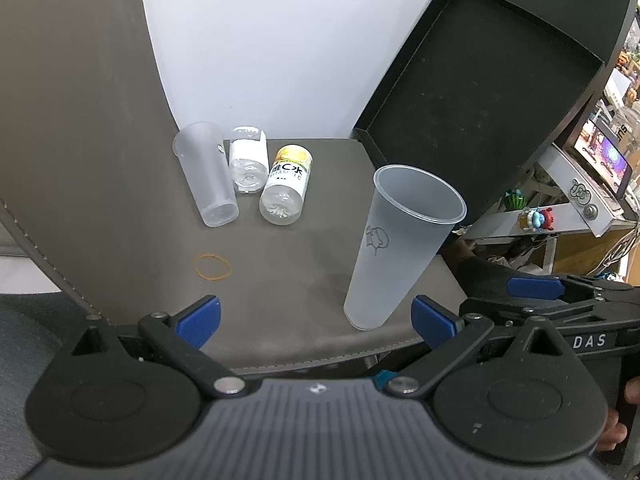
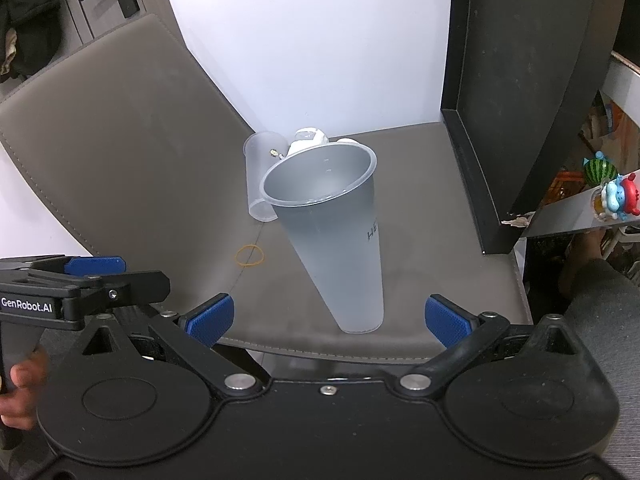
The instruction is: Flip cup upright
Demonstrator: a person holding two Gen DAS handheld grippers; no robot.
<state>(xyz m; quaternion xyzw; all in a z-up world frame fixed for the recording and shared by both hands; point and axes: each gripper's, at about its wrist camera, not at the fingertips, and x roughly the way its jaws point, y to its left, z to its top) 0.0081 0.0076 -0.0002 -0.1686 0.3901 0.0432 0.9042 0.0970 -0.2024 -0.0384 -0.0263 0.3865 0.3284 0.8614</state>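
The gray table (image 1: 120, 160) is the biggest thing here, with a white wall (image 1: 260, 40) at the far side and a black tray (image 1: 480, 100) leaning up on the far right, out of the way. The big frosted cup (image 1: 394, 248) now stands on its base near the front edge of the table, mouth up, so the flip looks done. It stands alone with bare table all around it, which I think leaves room for the grippers to pull away without knocking it. The left gripper (image 1: 318, 322) is wide open and holds nothing; the cup's base sits between its blue pads, closer to the right pad (image 1: 434, 320), and nothing touches it. The right gripper (image 2: 328, 318) is wide open too and empty, with the cup (image 2: 332, 236) standing just in front, between its pads. At the far side a small cup (image 1: 206, 174) lies on its side, with a white bottle (image 1: 248, 164) and a yellow bottle (image 1: 286, 184) lying beside it in a row, well apart from the big cup. They seem set back so they stay out of the work. A thin rubber band (image 1: 213, 267) lies flat on the table, left of the big cup.
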